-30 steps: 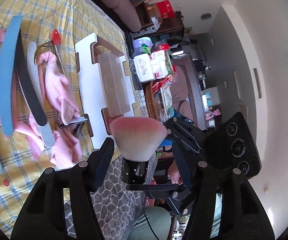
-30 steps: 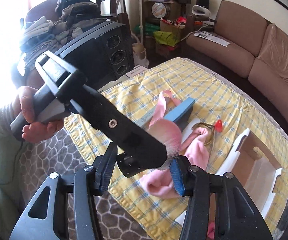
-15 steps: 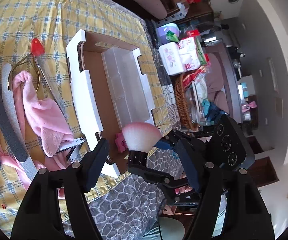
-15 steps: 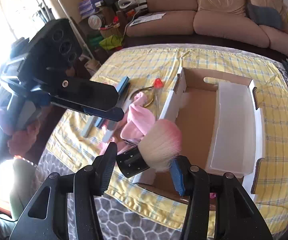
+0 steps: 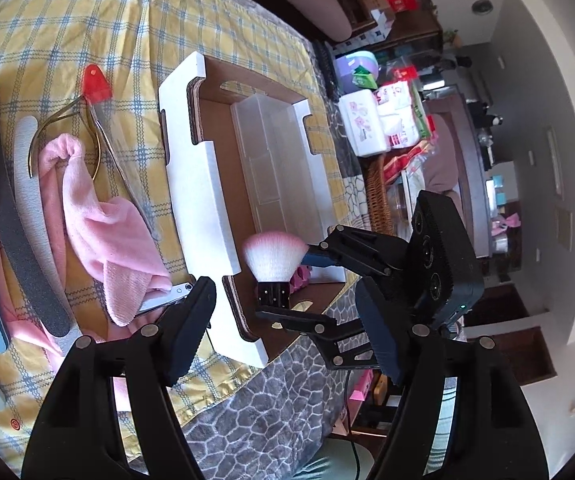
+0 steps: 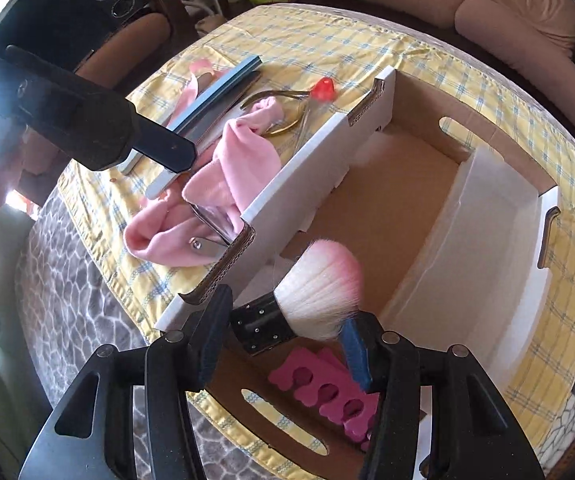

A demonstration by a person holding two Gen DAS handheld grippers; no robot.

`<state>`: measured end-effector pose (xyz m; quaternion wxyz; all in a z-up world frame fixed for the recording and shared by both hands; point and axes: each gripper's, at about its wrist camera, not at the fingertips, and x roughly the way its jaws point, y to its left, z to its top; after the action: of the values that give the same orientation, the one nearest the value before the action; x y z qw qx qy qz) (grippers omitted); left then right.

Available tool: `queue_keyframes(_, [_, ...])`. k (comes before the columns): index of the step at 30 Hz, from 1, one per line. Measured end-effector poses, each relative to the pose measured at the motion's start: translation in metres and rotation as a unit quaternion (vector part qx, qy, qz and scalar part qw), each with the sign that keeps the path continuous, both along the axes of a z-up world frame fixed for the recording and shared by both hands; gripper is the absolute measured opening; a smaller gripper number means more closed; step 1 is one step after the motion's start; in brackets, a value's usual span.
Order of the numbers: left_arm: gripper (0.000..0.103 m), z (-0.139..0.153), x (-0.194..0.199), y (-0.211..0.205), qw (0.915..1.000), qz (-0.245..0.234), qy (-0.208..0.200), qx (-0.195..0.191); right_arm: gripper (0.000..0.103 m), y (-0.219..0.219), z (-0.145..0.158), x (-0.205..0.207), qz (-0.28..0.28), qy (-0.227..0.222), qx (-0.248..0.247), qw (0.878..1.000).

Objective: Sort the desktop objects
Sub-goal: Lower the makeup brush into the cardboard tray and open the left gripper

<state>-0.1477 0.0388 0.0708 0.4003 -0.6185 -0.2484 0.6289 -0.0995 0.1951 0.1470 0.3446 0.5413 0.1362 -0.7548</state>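
My right gripper is shut on a makeup brush with white-pink bristles and a black ferrule, held over the near end of the cardboard box. The brush also shows in the left wrist view, inside the box. A pink toe separator lies on the box floor beneath. A clear plastic tray sits in the box. My left gripper is open and empty, near the box's near end. Nail files, cuticle nippers, nail clippers and a pink cloth lie left of the box.
A yellow checked cloth covers the table. A grey patterned surface lies at the near edge. A sofa stands beyond the table. Shelves and a wicker basket with clutter are off the right side.
My right gripper has carried the brush from above the pink cloth over into the near end of the box and lower. My left gripper has drawn back and stayed open.
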Motion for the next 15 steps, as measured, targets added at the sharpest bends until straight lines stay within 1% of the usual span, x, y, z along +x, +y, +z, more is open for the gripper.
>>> queue_keyframes(2, [0.068, 0.0, 0.0, 0.002, 1.0, -0.001, 0.003, -0.001, 0.053, 0.001, 0.005, 0.005, 0.006, 0.005, -0.016, 1.0])
queue_keyframes(4, [0.068, 0.001, 0.001, 0.004, 1.0, -0.003, 0.003, 0.002, 0.053, 0.001, 0.006, 0.005, 0.006, 0.004, -0.019, 1.0])
queue_keyframes(6, [0.068, 0.001, 0.003, 0.006, 1.0, -0.005, 0.001, 0.005, 0.053, -0.003, 0.001, 0.005, 0.005, -0.003, -0.007, 1.0])
queue_keyframes(8, [0.068, -0.001, 0.006, 0.009, 1.0, -0.009, 0.0, 0.002, 0.058, -0.005, -0.005, 0.004, 0.002, -0.019, -0.002, 1.0])
queue_keyframes(9, [0.068, -0.001, 0.008, 0.01, 0.9999, -0.012, 0.001, 0.0, 0.058, -0.005, -0.007, 0.004, -0.001, -0.026, -0.004, 1.0])
queue_keyframes(10, [0.068, -0.001, 0.009, 0.012, 0.9999, -0.014, 0.001, -0.003, 0.058, -0.005, -0.007, 0.004, -0.003, -0.026, -0.005, 1.0])
queue_keyframes(11, [0.068, -0.001, 0.011, 0.011, 0.9999, -0.015, 0.001, -0.003, 0.061, -0.005, -0.005, 0.004, -0.004, -0.025, -0.006, 1.0])
queue_keyframes(13, [0.069, -0.001, 0.012, 0.01, 0.9999, -0.014, 0.001, -0.003, 0.064, 0.0, 0.001, 0.005, -0.011, -0.025, -0.024, 0.999])
queue_keyframes(15, [0.069, 0.0, 0.012, 0.009, 0.9999, -0.011, 0.0, 0.0, 0.064, 0.008, 0.01, 0.005, -0.027, -0.018, -0.045, 0.998])
